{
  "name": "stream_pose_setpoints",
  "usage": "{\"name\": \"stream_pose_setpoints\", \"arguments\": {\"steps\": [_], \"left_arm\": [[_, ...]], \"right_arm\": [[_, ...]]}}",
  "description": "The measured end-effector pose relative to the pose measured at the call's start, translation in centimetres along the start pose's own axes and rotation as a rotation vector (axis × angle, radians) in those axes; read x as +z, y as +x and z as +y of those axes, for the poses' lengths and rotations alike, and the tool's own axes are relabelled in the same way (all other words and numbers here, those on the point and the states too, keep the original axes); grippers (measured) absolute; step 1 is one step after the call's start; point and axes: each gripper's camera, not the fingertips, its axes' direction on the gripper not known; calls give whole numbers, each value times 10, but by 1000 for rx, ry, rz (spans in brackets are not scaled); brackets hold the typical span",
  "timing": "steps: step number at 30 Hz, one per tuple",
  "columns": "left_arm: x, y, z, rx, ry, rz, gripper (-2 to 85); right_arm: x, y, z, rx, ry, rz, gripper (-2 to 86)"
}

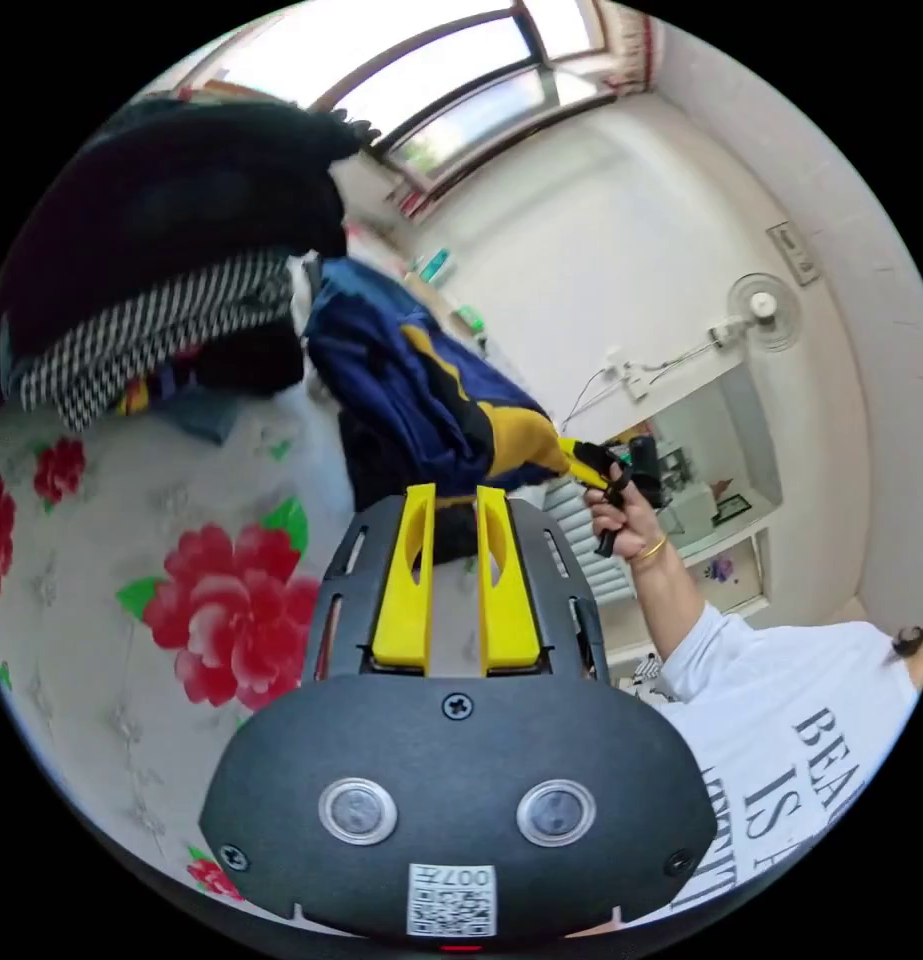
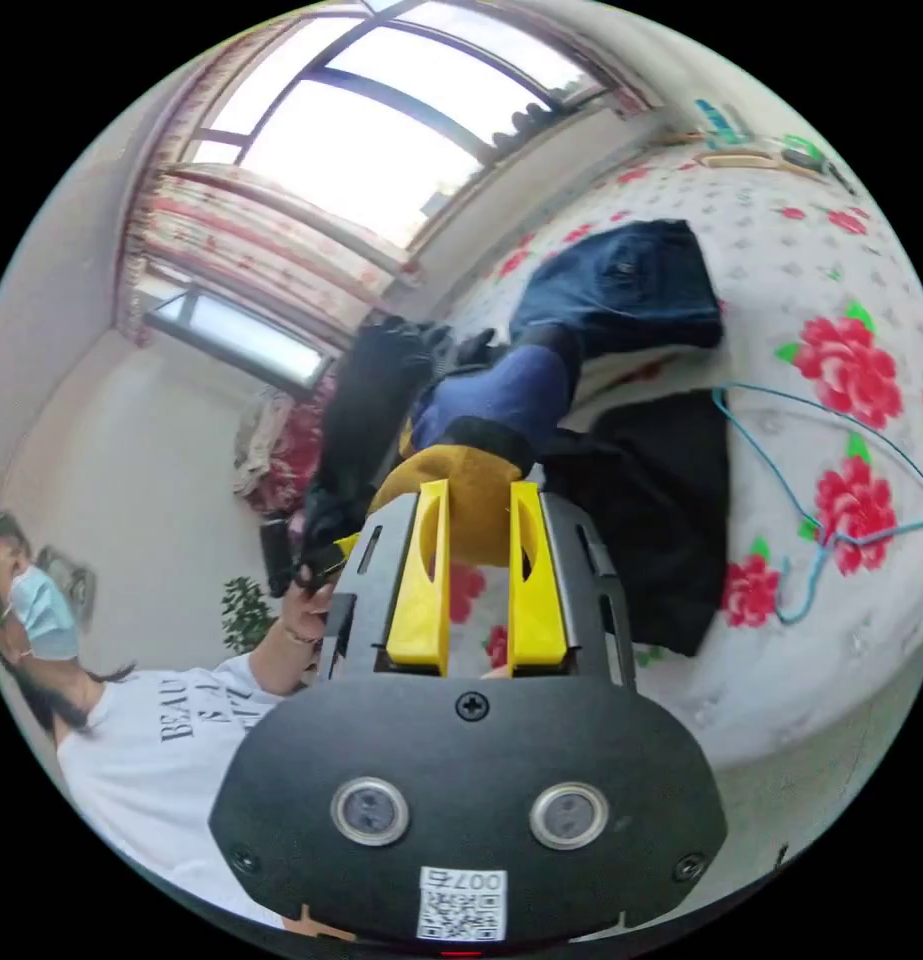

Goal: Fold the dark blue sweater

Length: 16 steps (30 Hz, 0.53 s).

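Note:
The dark blue sweater [image 1: 411, 390] with mustard-yellow panels hangs in the air above the bed, stretched between both grippers. My left gripper [image 1: 456, 492] has its yellow jaws closed on a dark part of its edge. A hand holds the right gripper [image 1: 621, 475] off to the side, clamped on a yellow edge. In the right gripper view, the sweater [image 2: 501, 395] bunches just past my right gripper [image 2: 478, 488], whose jaws pinch the yellow fabric. The left gripper [image 2: 306, 565] grips the other end, where a black sleeve hangs.
The bed [image 1: 101, 620] has a white cover with red flowers. A pile of dark and houndstooth clothes [image 1: 161, 300] lies on it. Folded jeans [image 2: 621, 280], a black garment [image 2: 661, 500] and a blue wire hanger [image 2: 831, 500] also rest there. The person's white T-shirt [image 1: 781, 720] is close.

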Motion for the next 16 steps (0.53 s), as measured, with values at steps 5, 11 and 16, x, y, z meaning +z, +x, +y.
{"name": "stream_pose_setpoints", "arguments": {"steps": [5, 11, 16], "left_arm": [[35, -42, 67, -156, -197, -145, 88], [-76, -78, 166, -489, -58, -565, 107], [-214, -54, 248, -780, 457, -921, 133]], "right_arm": [[32, 31, 58, 60, -86, 313, 58], [160, -39, 136, -292, -379, 321, 68], [281, -108, 217, -563, -639, 346, 87]]}}
